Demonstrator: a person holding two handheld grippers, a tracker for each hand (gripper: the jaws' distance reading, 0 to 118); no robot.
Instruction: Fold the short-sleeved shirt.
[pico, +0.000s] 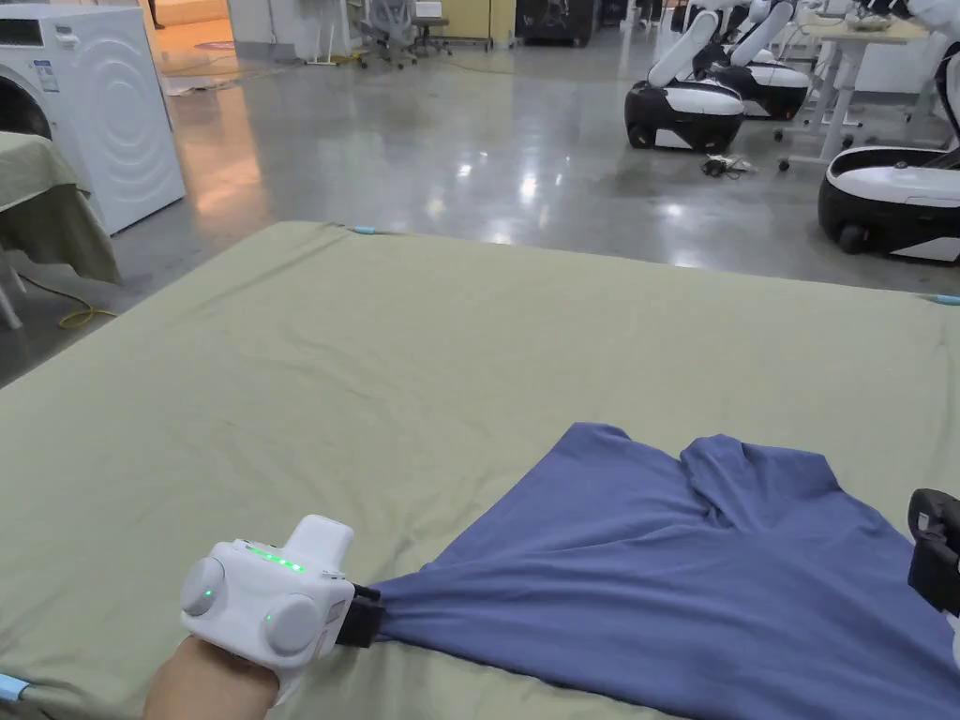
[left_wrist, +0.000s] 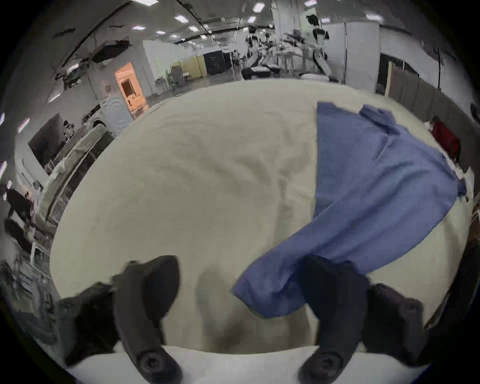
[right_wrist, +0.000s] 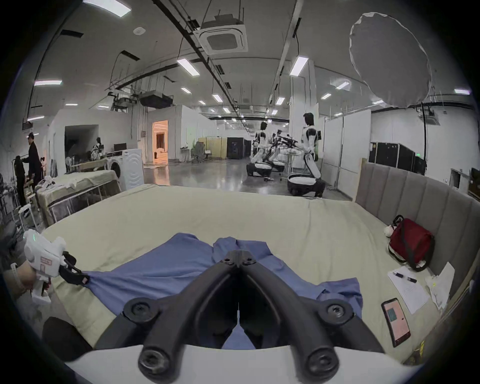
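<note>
My left hand (pico: 206, 680) comes in low at the near edge of the bed, wrist level and knuckles up, aiming the left gripper (pico: 370, 609) to the right along the sheet (pico: 375, 375). Seen from the head, the blue short-sleeved shirt (pico: 675, 581) draws to a taut point right at its tips. In the left gripper view the two jaws stand well apart, with a corner of the cloth draped over one jaw and the other jaw bare above the sheet. That view is blurred.

The right gripper (right_wrist: 239, 256) sits at the near right, over the shirt's other side. Its jaws meet at the tips above the blue cloth, and I cannot tell whether any fabric is pinched between them.

The shirt lies spread on the green sheet between my two grippers. Its far edge is rumpled into two humps.

Farther right on the bed lie a phone (right_wrist: 396, 322) and papers (right_wrist: 407, 285). A red bag (right_wrist: 410, 244) leans against the grey headboard (right_wrist: 415, 192).

Beyond the bed a glossy floor (pico: 487, 141) stretches away, with a washing machine (pico: 103, 103) on the left and white robots (pico: 694, 103) on the right.
</note>
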